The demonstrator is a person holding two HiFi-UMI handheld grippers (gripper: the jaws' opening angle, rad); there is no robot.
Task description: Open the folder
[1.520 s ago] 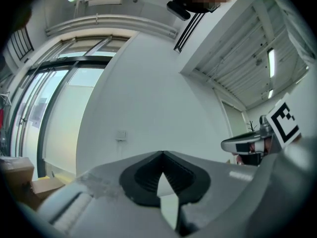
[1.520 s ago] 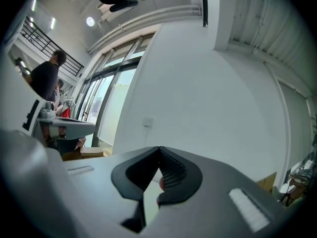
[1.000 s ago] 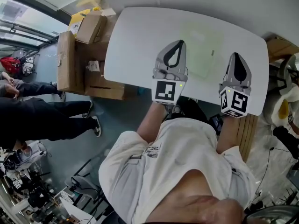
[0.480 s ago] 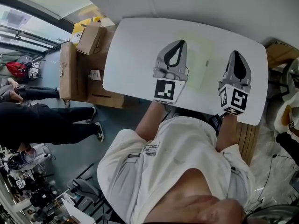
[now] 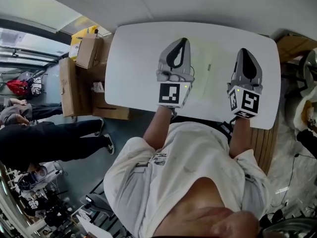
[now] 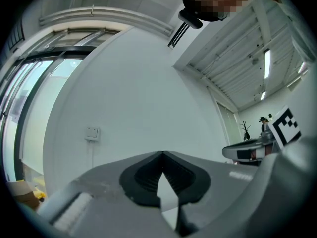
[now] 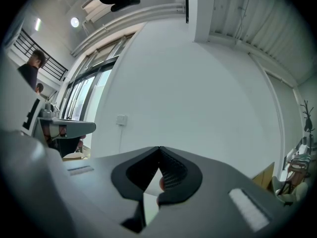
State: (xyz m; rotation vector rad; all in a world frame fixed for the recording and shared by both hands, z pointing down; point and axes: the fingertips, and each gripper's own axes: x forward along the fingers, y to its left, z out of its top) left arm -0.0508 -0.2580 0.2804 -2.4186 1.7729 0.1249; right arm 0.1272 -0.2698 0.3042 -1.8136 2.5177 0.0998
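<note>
Your cardboard boxes [image 5: 74, 83] are stacked on the floor just left of the white table [image 5: 133, 58]. A smaller box [image 5: 89, 51] sits on top at the far end, with something yellow [image 5: 83, 33] behind it. You cannot tell from here what is inside any of them.

The folder [image 5: 205, 68], pale green and see-through, lies flat on the table towards its middle. From above it shows between your two tools, with its left edge under the left one.

Your left gripper [image 5: 183, 40] has its jaws pressed together with nothing between them, and your right gripper [image 5: 243, 50] is the same, tips meeting and empty. Both are over the table and point away from you towards its far edge.

Only the head view shows the folder, the table and the boxes. The two gripper views look over them at a bare white wall with a switch plate [image 6: 92, 133]. The right gripper view alone shows people [image 7: 32, 66] standing by a railing at the far left.
</note>
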